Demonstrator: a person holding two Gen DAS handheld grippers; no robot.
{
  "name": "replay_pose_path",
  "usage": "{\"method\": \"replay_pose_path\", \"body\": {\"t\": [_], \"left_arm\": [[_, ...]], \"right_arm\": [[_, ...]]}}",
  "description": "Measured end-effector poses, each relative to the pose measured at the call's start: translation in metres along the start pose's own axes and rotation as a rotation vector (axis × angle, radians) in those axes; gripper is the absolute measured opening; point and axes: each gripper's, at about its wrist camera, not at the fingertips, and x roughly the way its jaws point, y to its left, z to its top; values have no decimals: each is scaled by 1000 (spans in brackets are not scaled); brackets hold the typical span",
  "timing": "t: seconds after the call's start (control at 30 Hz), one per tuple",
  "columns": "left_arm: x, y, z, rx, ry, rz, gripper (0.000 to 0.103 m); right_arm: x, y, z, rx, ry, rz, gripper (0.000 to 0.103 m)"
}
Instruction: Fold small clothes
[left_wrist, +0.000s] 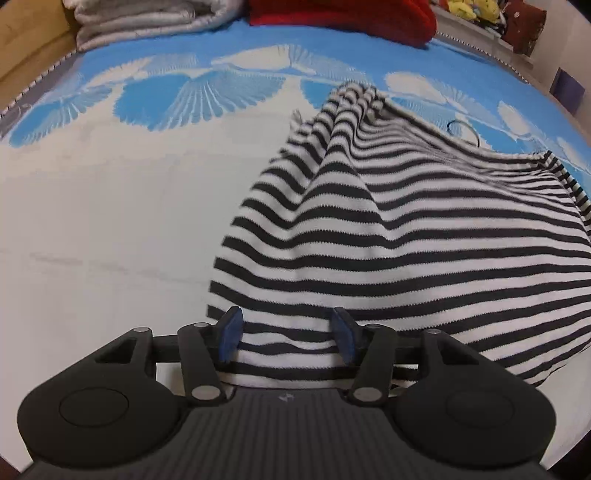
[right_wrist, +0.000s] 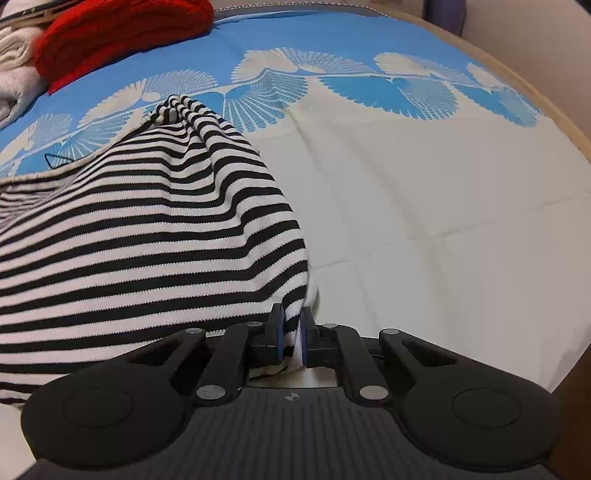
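Observation:
A black-and-white striped knit garment (left_wrist: 406, 229) lies rumpled on the bed, with one part bunched up toward the far side. In the left wrist view its near corner lies between the blue pads of my left gripper (left_wrist: 288, 332), whose jaws stand wide apart without pinching it. In the right wrist view the garment (right_wrist: 147, 240) fills the left half. My right gripper (right_wrist: 292, 332) is shut on its near right edge, and a thin fold of striped cloth is pressed between the pads.
The bed sheet (left_wrist: 92, 221) is white with a blue fan pattern at the far side. A red knit item (left_wrist: 340, 14) and a folded grey blanket (left_wrist: 140, 18) lie at the far edge. A thin black loop (left_wrist: 463, 131) rests beside the garment.

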Motion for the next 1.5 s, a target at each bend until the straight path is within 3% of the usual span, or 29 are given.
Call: {"method": "replay_pose_path", "body": {"t": [0.1, 0.17, 0.3, 0.33, 0.37, 0.43, 0.53, 0.7, 0.83, 1.0, 1.07, 1.3, 1.5], "left_arm": [[-17, 8, -2, -12, -59, 5, 58], [-25, 15, -1, -33, -91, -2, 58], [-38, 23, 0, -53, -141, 2, 56], [-39, 24, -1, -52, -148, 4, 50], [-41, 24, -1, -51, -148, 2, 36], [-45, 26, -2, -54, -137, -13, 23], [-55, 30, 2, -95, -118, -55, 14], [-75, 48, -1, -246, -114, -116, 14], [-64, 55, -25, -328, -78, -174, 14], [-39, 63, -42, -415, -4, -186, 16], [-34, 66, -42, -443, 6, -197, 25], [-22, 68, -39, -497, 32, -201, 32], [-14, 63, -38, -527, 57, -216, 50]], "right_arm": [[-5, -8, 3, 60, 18, 0, 23], [-15, -17, 5, 118, 9, 29, 23], [-56, -21, 15, 114, -101, 95, 25], [-71, -19, 17, 97, -142, 119, 27], [-85, -18, 18, 81, -180, 144, 31], [-105, -15, 17, 62, -240, 188, 39], [-114, -12, 7, 50, -288, 243, 41], [-91, -8, -6, 118, -198, 277, 41], [-92, 4, -6, 57, -221, 301, 41], [-92, 13, -3, 19, -223, 323, 41], [-88, 16, -1, 13, -217, 323, 41], [-87, 25, 1, -40, -237, 287, 41], [-86, 20, 1, -29, -234, 262, 41]]}}
